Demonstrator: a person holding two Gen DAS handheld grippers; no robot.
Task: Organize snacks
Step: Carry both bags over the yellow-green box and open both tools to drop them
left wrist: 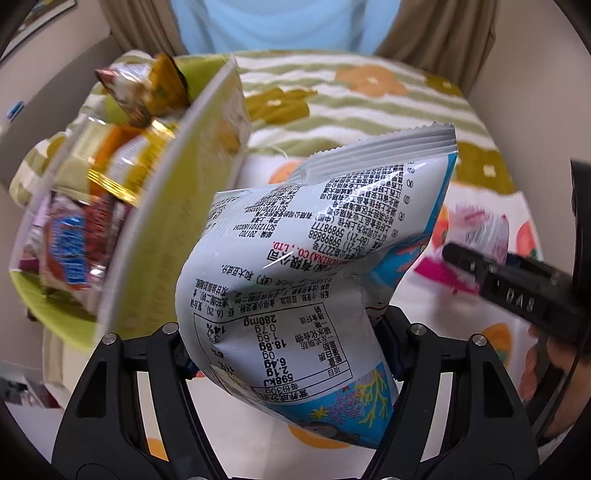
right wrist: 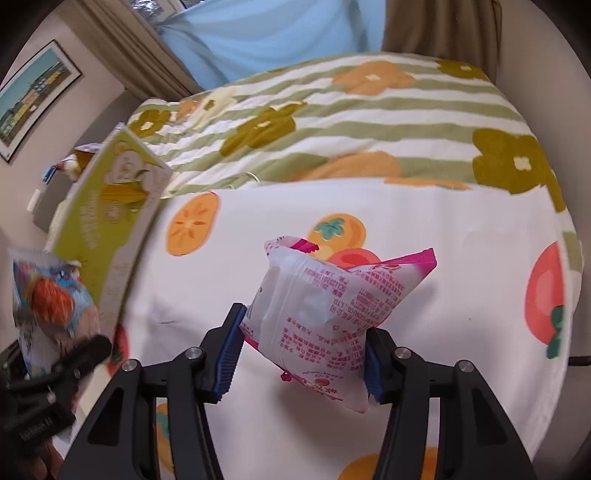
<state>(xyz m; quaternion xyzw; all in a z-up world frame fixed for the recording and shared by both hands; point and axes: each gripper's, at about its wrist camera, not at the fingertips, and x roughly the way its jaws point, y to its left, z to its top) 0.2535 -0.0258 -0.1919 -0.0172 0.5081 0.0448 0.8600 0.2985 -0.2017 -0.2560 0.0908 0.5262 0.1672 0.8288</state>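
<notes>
My left gripper [left wrist: 291,354] is shut on a blue and white snack bag [left wrist: 314,266], held up right of a green cardboard box [left wrist: 173,229] full of several snack packets [left wrist: 96,206]. My right gripper [right wrist: 301,365] is shut on a white and pink snack packet [right wrist: 325,317], held above the bedsheet. In the left wrist view the right gripper [left wrist: 506,284] and its pink packet [left wrist: 480,229] show at the right. In the right wrist view the left gripper [right wrist: 55,380] with the blue bag [right wrist: 48,306] shows at the left, next to the green box [right wrist: 114,206].
A white bedsheet with orange fruit prints [right wrist: 424,229] covers the bed, with a green-striped flower blanket [right wrist: 351,122] further back. Brown curtains and a light blue drape [right wrist: 277,33] hang behind. A framed picture [right wrist: 33,96] hangs on the left wall.
</notes>
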